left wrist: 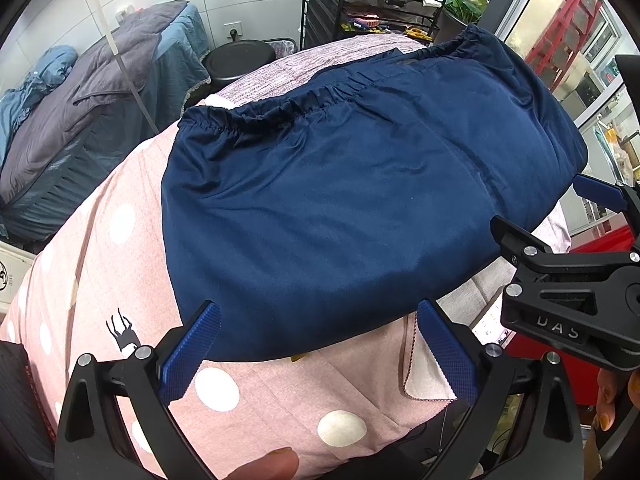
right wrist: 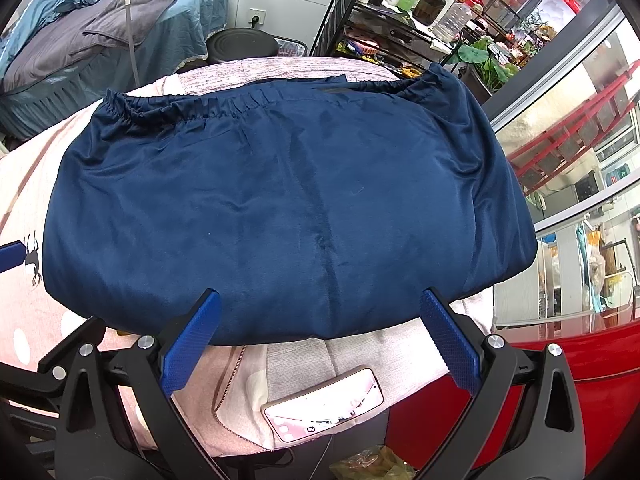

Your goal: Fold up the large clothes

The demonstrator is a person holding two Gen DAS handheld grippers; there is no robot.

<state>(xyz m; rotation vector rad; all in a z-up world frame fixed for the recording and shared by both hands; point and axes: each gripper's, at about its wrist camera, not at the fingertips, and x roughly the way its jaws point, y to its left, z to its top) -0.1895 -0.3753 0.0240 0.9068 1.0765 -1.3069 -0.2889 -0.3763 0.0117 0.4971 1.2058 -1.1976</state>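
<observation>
A dark blue garment (left wrist: 352, 200) with an elastic waistband along its far edge lies folded flat on a pink polka-dot cloth (left wrist: 248, 392); it also shows in the right wrist view (right wrist: 288, 208). My left gripper (left wrist: 320, 354) is open and empty, just short of the garment's near edge. My right gripper (right wrist: 320, 344) is open and empty at the near edge too, and it shows in the left wrist view (left wrist: 560, 216) beside the garment's right side.
A phone (right wrist: 324, 410) with a lit screen lies at the near edge of the surface. A black stool (left wrist: 240, 60) and a bed with grey and blue covers (left wrist: 80, 120) stand behind. A black rack with bottles (right wrist: 400, 8) is at the back right.
</observation>
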